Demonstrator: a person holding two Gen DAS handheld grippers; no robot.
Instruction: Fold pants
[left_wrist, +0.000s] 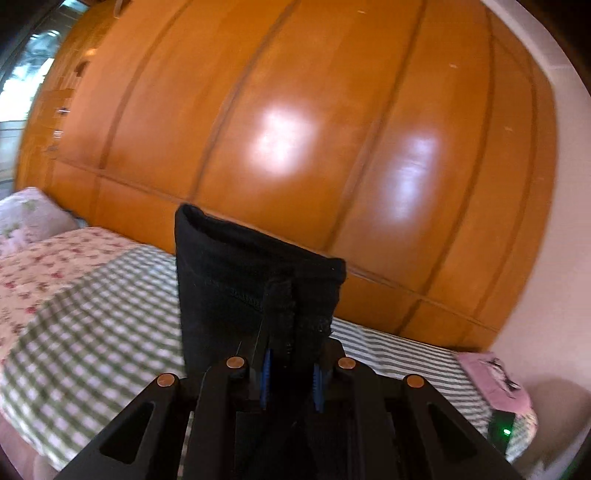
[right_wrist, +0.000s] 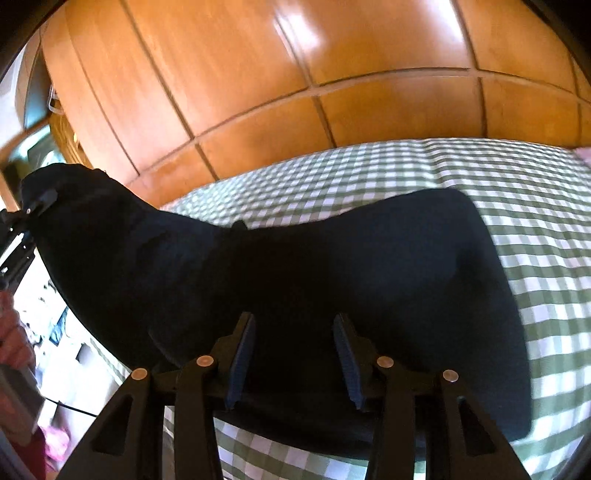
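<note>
Left gripper (left_wrist: 290, 373) pinches the pants (right_wrist: 295, 280), lifting one end off the checked bed (right_wrist: 535, 206); right gripper (right_wrist: 293, 354) spread, fabric loose between its jaws; wardrobe (left_wrist: 295, 129) behind

- The pants (right_wrist: 295, 280) lie on the bed (right_wrist: 535, 229), straight ahead of the right gripper (right_wrist: 293, 354), whose jaws stand apart with the cloth between them.
- Left of those jaws, one end of the pants rises off the bed into the left gripper (left_wrist: 291, 376).
- That end stands up from between the left jaws.
- Behind the bed, beyond both jaws, stands the wardrobe (left_wrist: 295, 110).
- A pillow (left_wrist: 29, 214) lies far left of the left jaws.
</note>
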